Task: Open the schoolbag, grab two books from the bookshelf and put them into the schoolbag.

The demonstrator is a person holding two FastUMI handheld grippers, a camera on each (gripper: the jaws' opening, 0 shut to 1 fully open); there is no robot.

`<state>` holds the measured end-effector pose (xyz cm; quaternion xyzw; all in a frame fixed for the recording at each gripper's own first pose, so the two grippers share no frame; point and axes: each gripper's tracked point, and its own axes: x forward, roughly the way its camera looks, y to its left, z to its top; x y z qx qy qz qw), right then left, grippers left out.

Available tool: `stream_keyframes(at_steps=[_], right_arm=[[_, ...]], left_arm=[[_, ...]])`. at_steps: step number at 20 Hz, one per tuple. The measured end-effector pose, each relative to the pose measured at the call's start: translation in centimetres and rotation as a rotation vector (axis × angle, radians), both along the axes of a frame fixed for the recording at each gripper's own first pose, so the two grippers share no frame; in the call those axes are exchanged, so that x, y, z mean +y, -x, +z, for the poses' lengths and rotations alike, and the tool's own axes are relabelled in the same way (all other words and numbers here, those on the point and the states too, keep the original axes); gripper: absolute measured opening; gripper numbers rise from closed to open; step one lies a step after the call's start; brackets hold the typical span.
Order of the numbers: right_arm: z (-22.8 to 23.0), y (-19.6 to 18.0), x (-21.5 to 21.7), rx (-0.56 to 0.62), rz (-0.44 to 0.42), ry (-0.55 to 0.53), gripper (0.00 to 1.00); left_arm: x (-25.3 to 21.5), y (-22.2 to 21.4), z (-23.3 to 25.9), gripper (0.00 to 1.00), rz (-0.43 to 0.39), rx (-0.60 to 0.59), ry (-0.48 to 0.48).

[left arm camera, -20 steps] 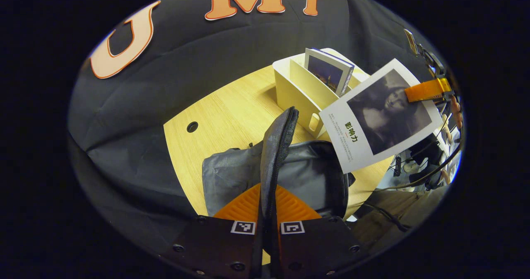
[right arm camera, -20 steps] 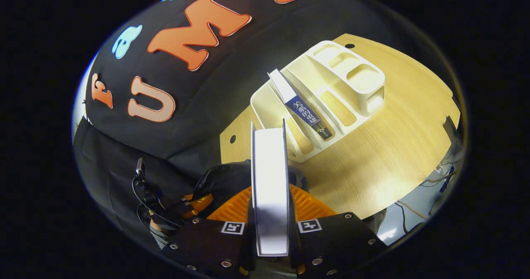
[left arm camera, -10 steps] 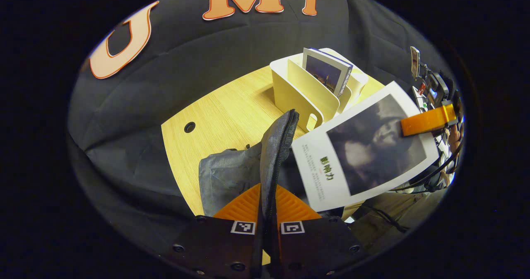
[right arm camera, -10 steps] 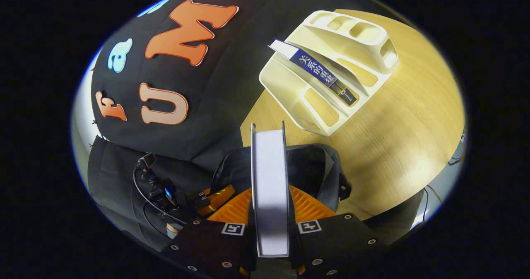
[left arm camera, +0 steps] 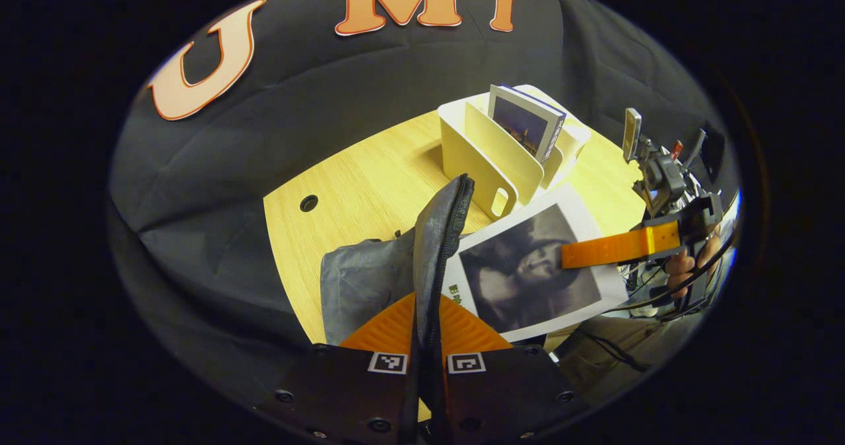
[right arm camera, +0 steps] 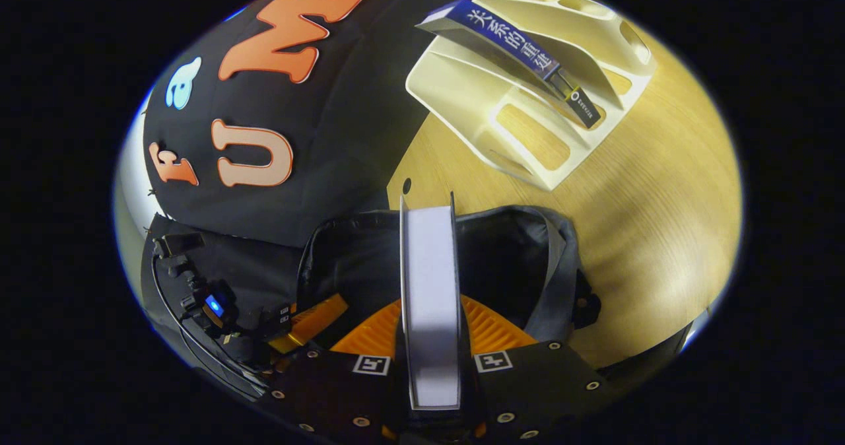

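Your left gripper point(left arm camera: 428, 339) has a black body with round screws and two small square black-and-white markers. Your right gripper point(right arm camera: 432, 339) looks the same, and black cables trail from it beside your hand point(left arm camera: 690, 263).

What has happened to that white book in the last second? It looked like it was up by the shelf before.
The right tongs, clamped on the white book throughout, carried it down from beside the bookshelf until its lower edge dipped into the schoolbag's open mouth. No grip was taken or released. The left tongs stayed shut on the bag's zipper flap, holding it up, and the blue book stayed in the bookshelf.
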<state>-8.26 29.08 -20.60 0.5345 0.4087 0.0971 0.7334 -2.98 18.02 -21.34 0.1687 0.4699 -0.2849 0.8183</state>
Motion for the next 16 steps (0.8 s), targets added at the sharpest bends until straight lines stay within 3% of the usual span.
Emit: stream_keyframes(at_steps=[6,11,12,13,14,16], right_arm=[[-2.2,-1.4,2.6,-0.026,-0.045,-0.058,0.31],[-4.0,-2.9,5.0,-0.057,-0.023,-0.053,0.31],[-4.7,-3.1,5.7,-0.054,-0.009,-0.050,0.42],[-5.2,-3.5,6.3,-0.049,0.000,-0.069,0.42],[-5.8,-3.9,6.8,-0.038,0.005,-0.080,0.33],[-7.1,-3.9,7.4,0.028,0.030,-0.073,0.35]], left_arm=[[-0.7,0.7,0.7,0.08,-0.001,0.002,0.018],[-2.3,2.1,0.8,0.07,-0.012,0.022,0.054],[-2.8,2.4,0.8,0.07,-0.020,0.024,0.054],[-3.0,2.7,0.7,0.07,-0.024,0.023,0.050],[-3.2,2.8,0.7,0.07,-0.026,0.022,0.048],[-3.2,2.8,0.6,0.07,-0.015,0.023,0.049]])
